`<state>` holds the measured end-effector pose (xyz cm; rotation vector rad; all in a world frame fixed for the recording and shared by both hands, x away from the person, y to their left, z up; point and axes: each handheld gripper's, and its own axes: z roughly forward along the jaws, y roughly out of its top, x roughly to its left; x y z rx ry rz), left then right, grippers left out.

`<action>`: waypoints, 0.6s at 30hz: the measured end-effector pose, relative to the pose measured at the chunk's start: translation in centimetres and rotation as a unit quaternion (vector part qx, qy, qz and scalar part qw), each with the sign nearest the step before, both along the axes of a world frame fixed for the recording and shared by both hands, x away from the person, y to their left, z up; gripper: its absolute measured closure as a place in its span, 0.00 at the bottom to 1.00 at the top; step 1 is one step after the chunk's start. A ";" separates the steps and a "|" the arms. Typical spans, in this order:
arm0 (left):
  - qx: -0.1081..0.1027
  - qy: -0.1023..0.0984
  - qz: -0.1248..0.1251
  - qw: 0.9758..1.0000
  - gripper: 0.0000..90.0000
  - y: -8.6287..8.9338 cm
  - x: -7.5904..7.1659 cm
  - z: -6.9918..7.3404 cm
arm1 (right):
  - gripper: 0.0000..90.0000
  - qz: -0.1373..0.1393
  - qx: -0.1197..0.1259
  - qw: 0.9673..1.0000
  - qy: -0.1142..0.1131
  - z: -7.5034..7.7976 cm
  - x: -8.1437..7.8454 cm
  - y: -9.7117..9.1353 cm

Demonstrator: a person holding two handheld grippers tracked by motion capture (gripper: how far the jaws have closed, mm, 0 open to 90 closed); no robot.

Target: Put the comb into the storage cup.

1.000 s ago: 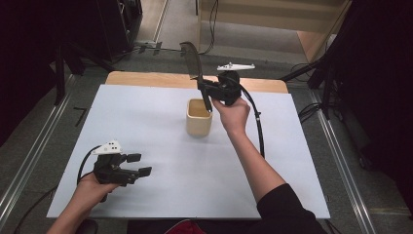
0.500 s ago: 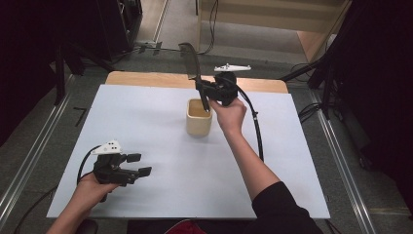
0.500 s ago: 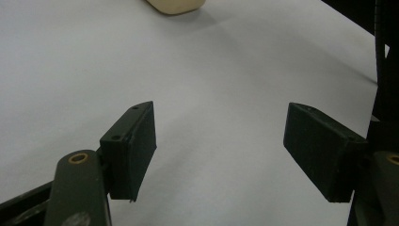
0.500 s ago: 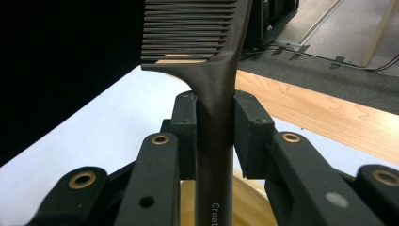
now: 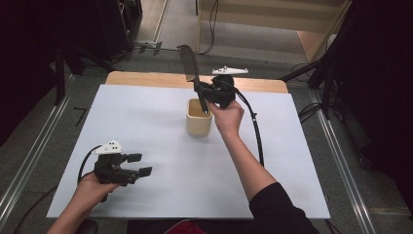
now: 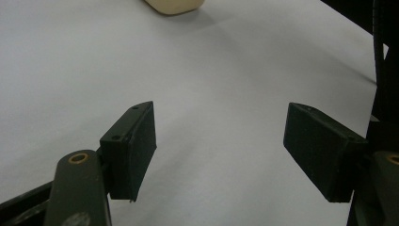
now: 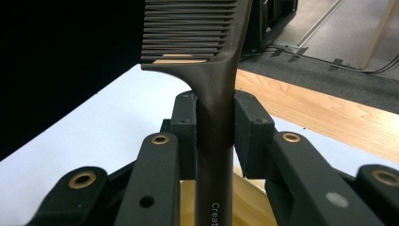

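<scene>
High view, left to right. Left gripper (image 5: pixel 139 165) sits low over the near-left part of the white table (image 5: pixel 146 117), jaws pointing right, parted wide, nothing between them. The person's left hand (image 5: pixel 90 187) wraps the body from below, forearm entering at the bottom edge; cable loops off behind.

Centre: cream cup (image 5: pixel 199 117) stands upright on the sheet, well apart from the left gripper. Right gripper (image 5: pixel 202 95) is raised just above the cup's far rim, grey plate on top. The right hand (image 5: pixel 228 117) grips it from behind, arm stretched forward across the table, dark sleeve at the elbow. A dark comb (image 5: pixel 189 62) rises from the jaws, toothed end up, leaning slightly left; its lower handle end dips into the cup's mouth.

Left gripper view: both black pads (image 6: pixel 134 146) seen close, standing far apart over bare white surface. The cup's base (image 6: pixel 174 5) shows at the top edge, far ahead. The comb does not come into this picture.

Right gripper view: gives the grip detail the high view lacks. Pads (image 7: pixel 186 127) are clamped on either side of the comb's handle (image 7: pixel 214 141), just under the toothed section (image 7: pixel 188 33). Handle runs straight down between the jaws, pale lettering near the bottom. The cup's rim and inside (image 7: pixel 247 200) show directly below the jaws, behind the handle. Wooden table edge (image 7: pixel 329 113) beyond.
</scene>
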<state>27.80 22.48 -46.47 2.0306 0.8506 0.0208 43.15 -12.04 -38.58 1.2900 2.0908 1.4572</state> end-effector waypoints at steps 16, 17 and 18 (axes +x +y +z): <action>-0.001 0.000 -0.001 1.000 0.30 0.0 0.0 0.0 | 0.78 -0.007 -0.003 1.000 -0.004 -1.6 -0.3 -0.2; -0.002 0.000 0.000 1.000 0.30 0.0 0.0 0.0 | 0.78 -0.008 -0.003 1.000 -0.005 -1.6 -0.3 -0.2; -0.002 0.000 0.000 1.000 0.30 0.0 0.0 0.0 | 0.78 -0.008 -0.005 1.000 -0.006 -1.7 -0.4 -0.2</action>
